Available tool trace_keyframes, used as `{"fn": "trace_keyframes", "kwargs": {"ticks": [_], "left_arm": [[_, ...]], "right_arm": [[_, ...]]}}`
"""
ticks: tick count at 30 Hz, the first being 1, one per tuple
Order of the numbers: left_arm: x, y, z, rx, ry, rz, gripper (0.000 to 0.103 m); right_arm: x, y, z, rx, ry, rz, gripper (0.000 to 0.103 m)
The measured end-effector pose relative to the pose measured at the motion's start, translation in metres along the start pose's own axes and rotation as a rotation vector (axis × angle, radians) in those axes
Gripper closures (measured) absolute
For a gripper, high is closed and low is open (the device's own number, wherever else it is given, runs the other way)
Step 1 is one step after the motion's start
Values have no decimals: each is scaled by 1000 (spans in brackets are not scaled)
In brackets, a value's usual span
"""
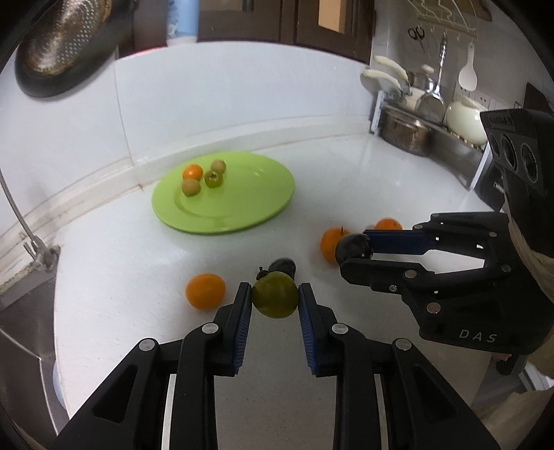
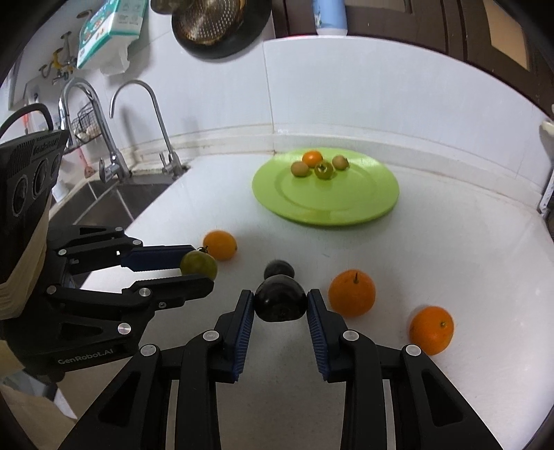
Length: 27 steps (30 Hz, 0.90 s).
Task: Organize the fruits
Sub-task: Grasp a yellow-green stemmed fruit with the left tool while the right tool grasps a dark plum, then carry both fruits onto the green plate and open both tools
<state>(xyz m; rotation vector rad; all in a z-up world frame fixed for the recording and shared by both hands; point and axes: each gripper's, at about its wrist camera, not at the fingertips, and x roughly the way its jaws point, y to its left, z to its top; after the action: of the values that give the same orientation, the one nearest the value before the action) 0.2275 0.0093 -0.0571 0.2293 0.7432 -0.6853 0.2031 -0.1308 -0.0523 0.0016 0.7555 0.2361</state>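
White kitchen counter (image 2: 432,249), glossy, with white tiled wall behind. Sink (image 2: 114,197) at counter's left edge, two chrome taps (image 2: 152,114) behind it. Metal colander (image 2: 207,20) hangs on the wall above; paper pack (image 2: 110,31) hangs near the taps. Right end of counter: dish rack (image 1: 429,117) with steel pot, ladle, white bowl; scissors (image 1: 416,34) on wall hooks. Dark wood cabinets (image 1: 287,20) up top.

Green plate (image 2: 346,204) sits near the back edge of the counter, by the wall corner. On its back part, clustered: one small orange (image 2: 312,158), two tan round fruits (image 2: 300,169), one green fruit (image 2: 324,170). Rest of plate is bare.

Loose on counter, front of plate: three oranges – one left (image 2: 220,244), two right (image 2: 352,292), (image 2: 431,329), well apart from the plate. One dark fruit (image 2: 278,269) lies on the counter between them.

Left gripper (image 1: 275,299) clamped on a green tomato (image 1: 275,294), pads pressing both sides, held clear of the counter. Right gripper (image 2: 280,303) clamped on a dark plum (image 2: 280,299), also off the counter, just above the lying dark fruit. Grippers side by side near the front edge, apart, not touching.
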Motion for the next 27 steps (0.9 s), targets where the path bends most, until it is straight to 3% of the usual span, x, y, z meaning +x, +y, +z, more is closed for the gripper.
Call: {"fn": "trace_keyframes", "kwargs": {"ticks": [22, 27], "left_arm": [[-28, 11, 54, -17, -159, 97, 76], [-24, 18, 71, -29, -170, 79, 76]], "right_arm": [[-31, -8, 52, 35, -170, -22, 71], [-30, -16, 71, 31, -191, -27, 71]]}}
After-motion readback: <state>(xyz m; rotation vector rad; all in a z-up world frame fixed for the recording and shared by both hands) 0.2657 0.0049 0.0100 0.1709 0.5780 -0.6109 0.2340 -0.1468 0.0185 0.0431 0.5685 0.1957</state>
